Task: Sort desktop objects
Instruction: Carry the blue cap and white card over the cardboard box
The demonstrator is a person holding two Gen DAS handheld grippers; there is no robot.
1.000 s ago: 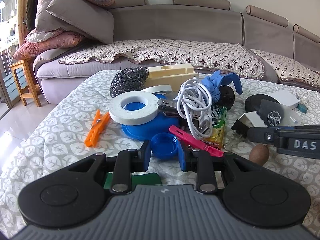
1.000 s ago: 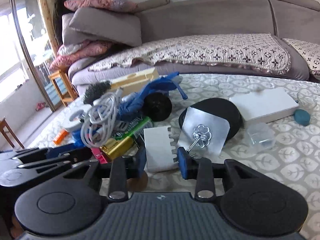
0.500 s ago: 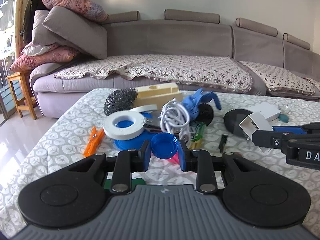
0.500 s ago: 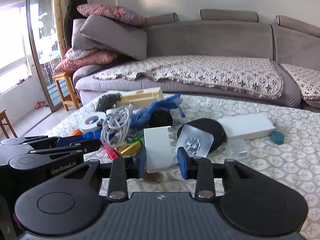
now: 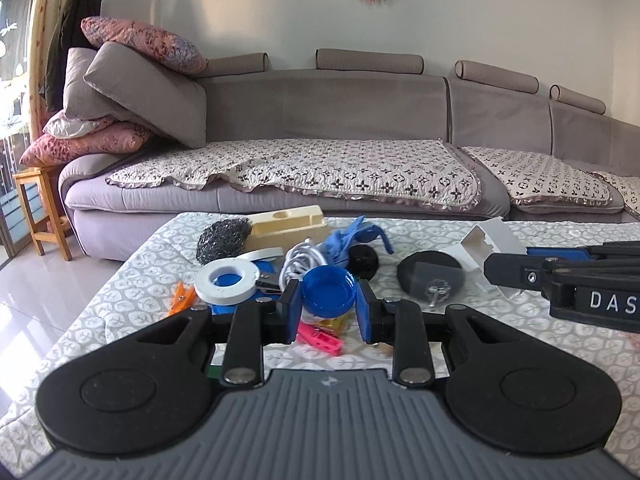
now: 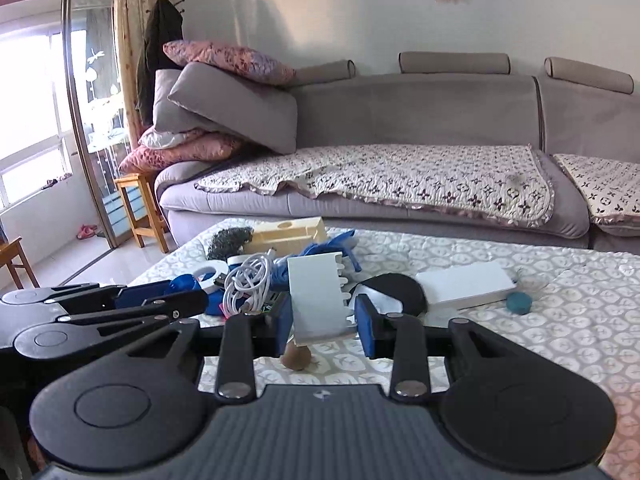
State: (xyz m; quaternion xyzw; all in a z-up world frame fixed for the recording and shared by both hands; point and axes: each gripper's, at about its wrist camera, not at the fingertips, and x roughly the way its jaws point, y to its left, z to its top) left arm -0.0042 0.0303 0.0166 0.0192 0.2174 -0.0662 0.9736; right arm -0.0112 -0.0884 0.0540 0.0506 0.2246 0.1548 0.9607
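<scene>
The left tongs [image 5: 329, 307] pinched a blue bottle cap [image 5: 329, 292] above the white tape roll [image 5: 226, 281]; the right tongs [image 6: 323, 322], right of that roll, pinched a white comb-edged plastic piece [image 6: 318, 296].

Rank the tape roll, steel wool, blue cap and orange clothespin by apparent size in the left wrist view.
1. Blue cap and tape roll: look about alike, but the cap sits in the left gripper, nearer the camera, so unsure.
2. Steel wool: slightly smaller, also farther off.
3. Orange clothespin: smallest.
</scene>
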